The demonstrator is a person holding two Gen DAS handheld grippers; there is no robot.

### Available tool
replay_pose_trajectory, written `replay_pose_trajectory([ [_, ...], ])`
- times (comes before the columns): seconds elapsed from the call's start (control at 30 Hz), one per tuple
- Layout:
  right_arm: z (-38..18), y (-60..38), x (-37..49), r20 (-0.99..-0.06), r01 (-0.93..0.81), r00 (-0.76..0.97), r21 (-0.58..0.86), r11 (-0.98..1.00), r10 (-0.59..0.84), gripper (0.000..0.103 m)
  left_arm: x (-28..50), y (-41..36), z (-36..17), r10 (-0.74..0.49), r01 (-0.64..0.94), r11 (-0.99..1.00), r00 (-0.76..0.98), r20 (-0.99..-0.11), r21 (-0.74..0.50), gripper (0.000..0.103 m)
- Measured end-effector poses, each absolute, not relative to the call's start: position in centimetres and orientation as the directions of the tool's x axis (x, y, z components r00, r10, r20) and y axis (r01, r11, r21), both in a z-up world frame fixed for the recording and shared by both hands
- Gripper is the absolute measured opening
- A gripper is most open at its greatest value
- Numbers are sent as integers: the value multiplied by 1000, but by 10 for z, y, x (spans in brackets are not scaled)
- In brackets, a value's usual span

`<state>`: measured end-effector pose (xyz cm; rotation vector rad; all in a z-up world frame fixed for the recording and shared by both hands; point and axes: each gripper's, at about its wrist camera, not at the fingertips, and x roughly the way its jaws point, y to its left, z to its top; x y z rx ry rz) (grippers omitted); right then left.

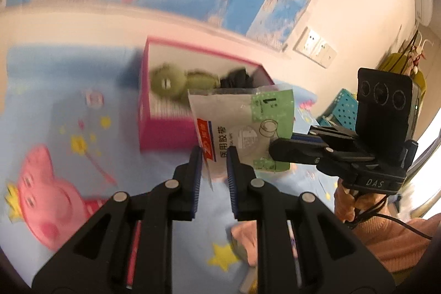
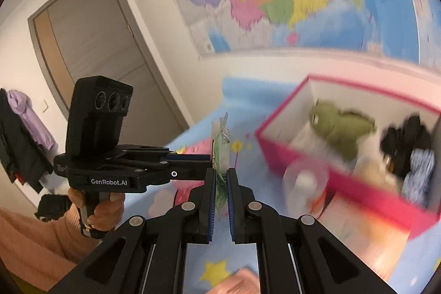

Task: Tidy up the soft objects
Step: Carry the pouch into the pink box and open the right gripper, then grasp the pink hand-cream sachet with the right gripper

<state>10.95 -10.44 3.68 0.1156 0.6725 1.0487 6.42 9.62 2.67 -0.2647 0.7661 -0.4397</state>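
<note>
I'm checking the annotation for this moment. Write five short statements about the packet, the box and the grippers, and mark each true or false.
1. Both grippers hold the same packet. True.
2. The pink box is empty. False: a green plush toy and dark fabric lie in it.
3. The left gripper stands open. False: it is shut on the packet.
4. The right gripper grips the packet's edge. True.
5. The packet lies in the box. False: it is held up in front of it.
</note>
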Motion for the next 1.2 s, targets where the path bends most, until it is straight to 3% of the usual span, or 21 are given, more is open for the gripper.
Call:
replay_pose_trajectory([
  [0.3,37,-104,175,-451,-710,319,469,526,834,7,129,92,35,-425,263,904,635,-645,-336,20],
  [0.6,-12,-89,224,-558,-600,283,531,598,780,11,167,81,15,-381,221,924,591,-711,-312,16],
  [1.0,-28,-109,223,-603,-556,333,496,667,725,13,157,90,21,-379,230,925,634,-674,-303,16],
  [1.2,-15,-125,205,-571,-560,378,485,671,729,24,137,88,23,-380,243,924,641,-667,-294,16],
])
